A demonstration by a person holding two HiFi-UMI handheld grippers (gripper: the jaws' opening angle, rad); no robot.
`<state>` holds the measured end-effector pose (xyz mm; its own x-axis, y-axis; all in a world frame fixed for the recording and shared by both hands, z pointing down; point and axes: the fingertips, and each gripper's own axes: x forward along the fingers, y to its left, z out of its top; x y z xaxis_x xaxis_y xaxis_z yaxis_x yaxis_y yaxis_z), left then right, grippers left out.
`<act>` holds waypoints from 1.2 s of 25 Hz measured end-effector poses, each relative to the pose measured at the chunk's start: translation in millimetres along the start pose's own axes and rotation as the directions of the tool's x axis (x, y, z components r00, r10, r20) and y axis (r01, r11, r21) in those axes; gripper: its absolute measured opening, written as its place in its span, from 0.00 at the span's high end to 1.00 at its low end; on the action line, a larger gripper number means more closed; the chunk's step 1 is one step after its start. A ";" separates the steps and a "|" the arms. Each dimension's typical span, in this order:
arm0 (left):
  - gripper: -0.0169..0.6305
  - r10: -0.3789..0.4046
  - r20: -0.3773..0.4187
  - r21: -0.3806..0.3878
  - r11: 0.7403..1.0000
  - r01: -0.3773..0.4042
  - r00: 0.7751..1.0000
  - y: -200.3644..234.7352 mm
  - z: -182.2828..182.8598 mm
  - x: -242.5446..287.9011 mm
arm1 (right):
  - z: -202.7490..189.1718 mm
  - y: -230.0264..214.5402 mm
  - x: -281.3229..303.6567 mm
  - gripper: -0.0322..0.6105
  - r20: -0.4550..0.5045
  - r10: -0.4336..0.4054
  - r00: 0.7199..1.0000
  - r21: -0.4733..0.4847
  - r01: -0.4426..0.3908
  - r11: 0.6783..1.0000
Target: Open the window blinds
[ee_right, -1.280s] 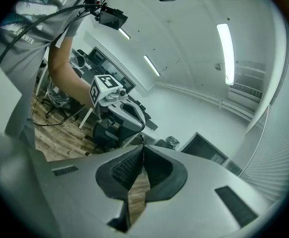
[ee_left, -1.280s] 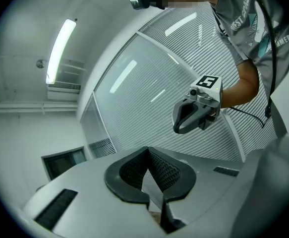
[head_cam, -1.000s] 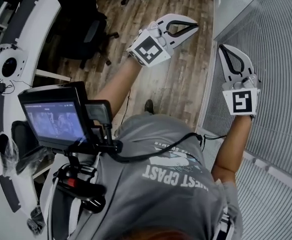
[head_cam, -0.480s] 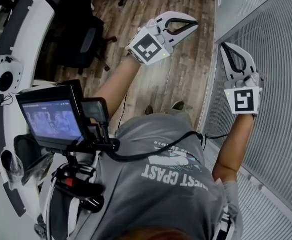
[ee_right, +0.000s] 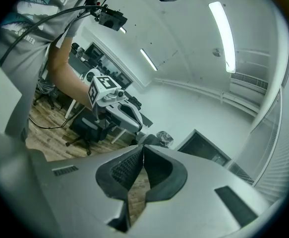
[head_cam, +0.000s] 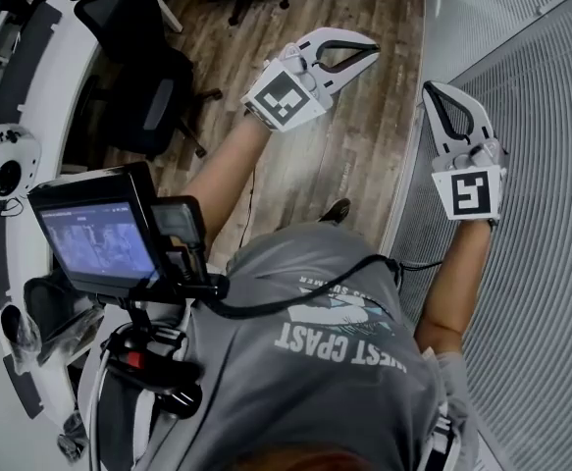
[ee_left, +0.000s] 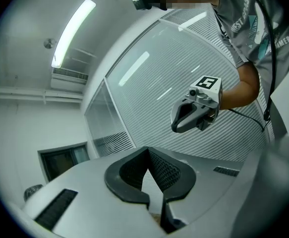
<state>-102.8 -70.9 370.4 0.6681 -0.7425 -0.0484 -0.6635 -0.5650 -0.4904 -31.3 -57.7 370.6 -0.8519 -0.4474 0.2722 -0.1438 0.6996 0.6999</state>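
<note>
Grey slatted blinds [head_cam: 550, 145] hang across the glass wall on the person's right side. The right gripper [head_cam: 431, 90] is raised close in front of them, though I cannot tell whether it touches the slats. Its jaws are pressed together with nothing between them. The left gripper [head_cam: 370, 49] is held further out over the wooden floor [head_cam: 364, 155], jaws likewise closed and empty. A black office chair [head_cam: 148, 86] stands by a curved white desk [head_cam: 40, 57] on the left.

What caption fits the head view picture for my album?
Standing beside the window blinds, a person holds up the left hand-held gripper and right hand-held gripper, both shut and empty.
</note>
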 end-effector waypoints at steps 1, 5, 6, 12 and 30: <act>0.97 0.002 0.004 -0.001 1.000 -0.002 1.000 0.5 1.5 1.0 | -0.1 -0.6 -0.4 0.94 -0.001 0.000 1.000 -0.001 0.000 1.000; 0.97 -0.004 0.002 0.000 1.000 0.004 1.000 -2.2 1.3 2.2 | -1.4 -0.6 -0.1 0.95 -0.010 -0.004 1.000 0.002 0.004 1.000; 0.97 -0.006 0.000 -0.002 1.000 0.006 1.000 -2.3 0.3 2.2 | -1.5 -0.1 0.3 0.94 -0.011 -0.005 1.000 0.005 0.006 1.000; 0.97 -0.019 -0.002 0.020 1.000 0.020 1.000 -0.3 1.4 0.4 | -0.6 -4.7 2.4 0.94 0.008 -0.042 0.999 0.034 0.042 0.999; 0.97 -0.048 0.002 0.021 0.999 0.048 0.999 -11.3 2.0 4.3 | -5.8 -8.8 -7.4 0.95 -0.005 -0.080 0.997 0.050 0.080 0.995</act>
<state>-91.8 -66.9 374.0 0.6997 -0.7140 -0.0263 -0.6235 -0.5922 -0.5104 -20.8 -63.8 366.2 -0.8353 -0.5046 0.2182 -0.2369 0.6886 0.6853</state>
